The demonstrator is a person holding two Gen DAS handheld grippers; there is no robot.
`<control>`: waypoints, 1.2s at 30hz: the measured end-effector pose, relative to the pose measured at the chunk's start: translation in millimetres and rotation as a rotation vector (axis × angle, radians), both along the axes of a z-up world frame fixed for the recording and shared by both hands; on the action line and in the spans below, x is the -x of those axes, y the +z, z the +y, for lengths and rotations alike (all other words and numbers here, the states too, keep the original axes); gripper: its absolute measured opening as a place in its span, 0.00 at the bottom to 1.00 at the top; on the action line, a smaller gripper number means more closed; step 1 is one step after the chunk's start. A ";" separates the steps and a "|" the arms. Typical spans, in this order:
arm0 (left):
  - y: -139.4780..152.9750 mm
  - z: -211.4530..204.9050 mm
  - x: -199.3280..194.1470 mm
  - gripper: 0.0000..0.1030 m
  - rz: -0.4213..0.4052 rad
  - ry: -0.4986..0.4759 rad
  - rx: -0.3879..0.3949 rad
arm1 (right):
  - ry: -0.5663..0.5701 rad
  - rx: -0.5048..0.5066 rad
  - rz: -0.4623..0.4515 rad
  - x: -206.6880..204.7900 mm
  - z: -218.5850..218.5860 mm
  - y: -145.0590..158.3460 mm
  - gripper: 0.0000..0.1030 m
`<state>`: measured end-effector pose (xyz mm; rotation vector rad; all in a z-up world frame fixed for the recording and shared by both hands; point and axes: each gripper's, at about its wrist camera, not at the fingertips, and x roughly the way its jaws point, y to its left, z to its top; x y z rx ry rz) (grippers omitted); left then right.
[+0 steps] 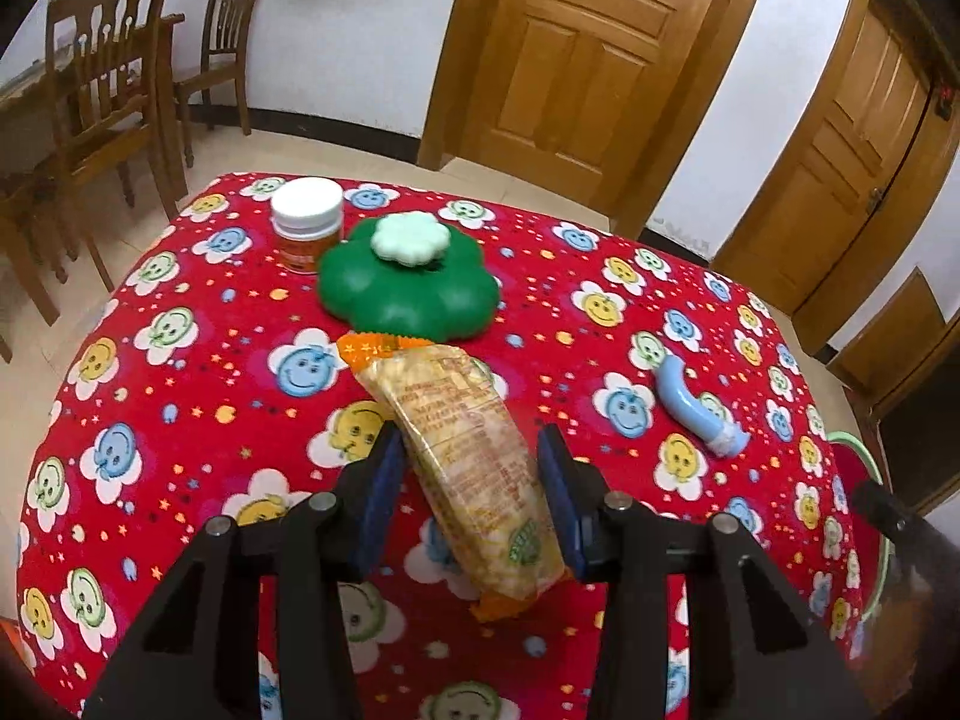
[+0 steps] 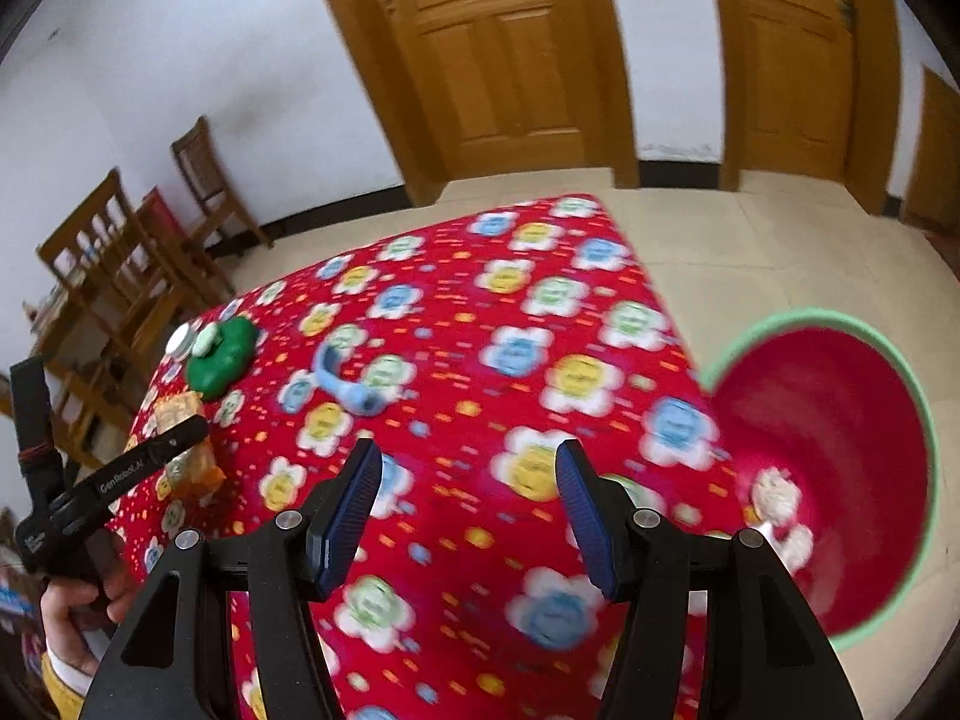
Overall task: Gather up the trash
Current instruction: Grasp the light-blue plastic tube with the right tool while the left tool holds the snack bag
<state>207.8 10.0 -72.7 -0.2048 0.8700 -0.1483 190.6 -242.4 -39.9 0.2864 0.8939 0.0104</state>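
A yellow and orange snack wrapper (image 1: 468,456) lies on the red flowered tablecloth (image 1: 198,396). My left gripper (image 1: 471,480) is open with its blue pads on either side of the wrapper's near half; the right pad looks close to it, the left stands apart. A light blue curved tube (image 1: 699,405) lies to the right. My right gripper (image 2: 468,504) is open and empty above the table's right part. A red bin with a green rim (image 2: 840,468) stands on the floor at the right, with white crumpled paper (image 2: 777,495) inside. The wrapper (image 2: 180,414) and tube (image 2: 348,387) also show in the blurred right view.
A green flower-shaped container (image 1: 408,294) with a pale green lid and a white-capped orange jar (image 1: 307,222) stand at the table's far side. Wooden chairs (image 1: 102,96) stand at the left, wooden doors (image 1: 600,48) behind. The bin's rim (image 1: 864,456) shows past the table's right edge.
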 end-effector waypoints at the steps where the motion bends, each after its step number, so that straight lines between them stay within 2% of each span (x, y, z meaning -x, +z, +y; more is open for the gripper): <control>1: -1.0 0.9 0.2 0.44 -0.005 0.001 -0.005 | 0.021 0.005 -0.002 -7.4 9.5 -1.7 0.60; 11: -8.1 15.5 0.5 0.44 -0.014 0.028 0.005 | 0.177 0.119 0.002 -67.9 75.1 -26.4 0.60; 21: -10.7 15.5 0.9 0.44 -0.007 0.023 0.002 | 0.220 0.149 0.029 -94.7 88.7 -47.6 0.59; 22: -10.7 15.4 0.7 0.44 -0.007 0.022 0.003 | 0.226 0.145 0.033 -95.6 89.3 -49.4 0.57; 24: -10.9 15.3 0.6 0.44 -0.005 0.020 0.006 | 0.235 0.140 0.045 -95.9 90.6 -53.9 0.45; 25: -11.0 15.4 0.6 0.44 -0.004 0.019 0.007 | 0.232 0.148 0.045 -95.4 91.2 -55.4 0.44; 27: -11.4 15.1 0.4 0.44 -0.004 0.019 0.007 | 0.226 0.164 0.034 -93.0 91.3 -55.1 0.36; 33: -11.9 14.7 0.7 0.44 -0.005 0.016 0.015 | 0.206 0.167 0.022 -86.3 86.1 -54.4 0.25; 36: -12.2 13.6 1.2 0.44 -0.006 0.014 0.016 | 0.204 0.150 0.018 -77.9 84.0 -53.0 0.23</control>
